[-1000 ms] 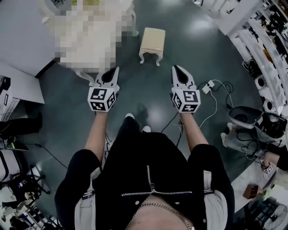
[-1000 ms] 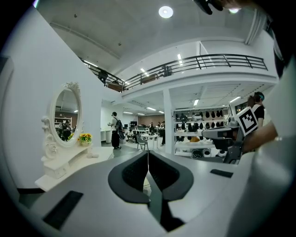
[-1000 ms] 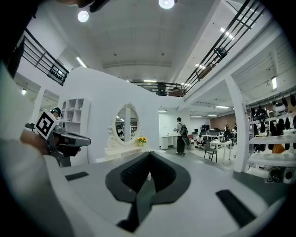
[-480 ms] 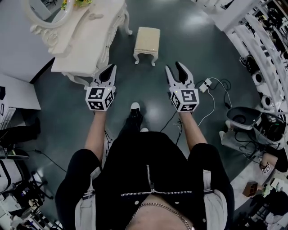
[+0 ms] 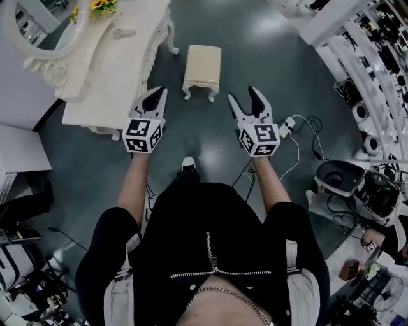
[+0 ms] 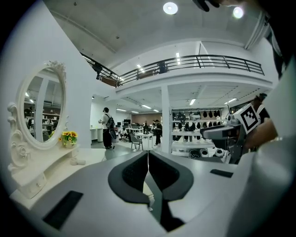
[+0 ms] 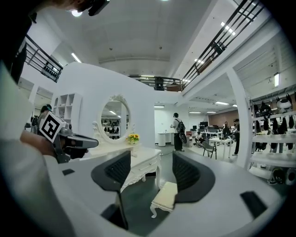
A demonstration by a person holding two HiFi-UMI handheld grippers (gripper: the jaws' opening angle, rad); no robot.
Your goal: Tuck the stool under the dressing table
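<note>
A cream stool (image 5: 203, 69) (image 7: 165, 196) stands on the dark floor, to the right of the white dressing table (image 5: 105, 63) (image 7: 141, 162) and apart from it. My left gripper (image 5: 155, 94) (image 6: 148, 159) is shut and empty, in the air short of the stool near the table's corner. My right gripper (image 5: 244, 95) (image 7: 151, 157) is held short of the stool on its right. Its jaws are opening with nothing between them, and the stool shows through the gap farther off. Each gripper shows in the other's view, the left gripper (image 7: 69, 139) and the right gripper (image 6: 226, 134).
An oval mirror (image 5: 38, 25) and yellow flowers (image 5: 102, 6) sit on the table. A power strip with cables (image 5: 290, 121) lies on the floor to the right. White shelving (image 5: 363, 57) lines the right side. People stand far back in the hall (image 7: 178, 132).
Both grippers have moved forward toward the stool as the person walked. The right jaws went from shut to parted. Stool and table now lie nearer.
</note>
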